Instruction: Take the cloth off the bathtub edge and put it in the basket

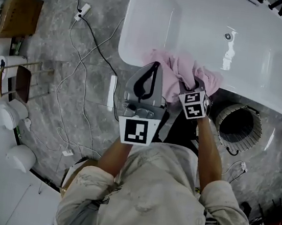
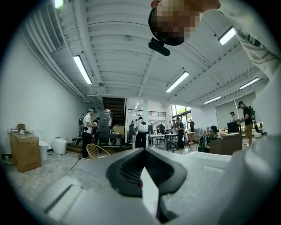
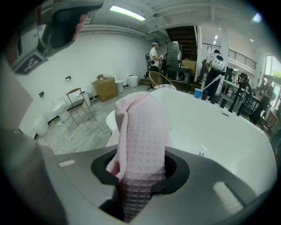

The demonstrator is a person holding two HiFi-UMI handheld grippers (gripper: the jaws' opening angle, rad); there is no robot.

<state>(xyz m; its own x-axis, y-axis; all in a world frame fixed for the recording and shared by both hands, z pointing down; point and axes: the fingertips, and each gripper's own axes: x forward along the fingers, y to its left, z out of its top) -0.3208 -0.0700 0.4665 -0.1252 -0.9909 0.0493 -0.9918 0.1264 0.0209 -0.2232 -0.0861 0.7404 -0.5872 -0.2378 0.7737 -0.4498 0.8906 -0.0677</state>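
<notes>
A pink waffle cloth (image 1: 180, 68) lies bunched over the near edge of the white bathtub (image 1: 253, 42). My right gripper (image 1: 188, 85) is shut on it; in the right gripper view the cloth (image 3: 140, 132) rises from between the jaws of that gripper (image 3: 139, 178), pinched at its lower end. My left gripper (image 1: 156, 66) is just left of the cloth, at the tub's rim. Its black fingers meet at the tips with nothing in them, and in its own view that gripper (image 2: 142, 151) points out into the room. The round wire basket (image 1: 229, 109) stands on the floor to the right, beside the tub.
Cables and a white power strip (image 1: 112, 91) trail across the grey marble floor on the left. A chair (image 1: 24, 78), a cardboard box (image 1: 17, 16) and white toilets (image 1: 7, 112) line the left wall. Several people stand far off in the room.
</notes>
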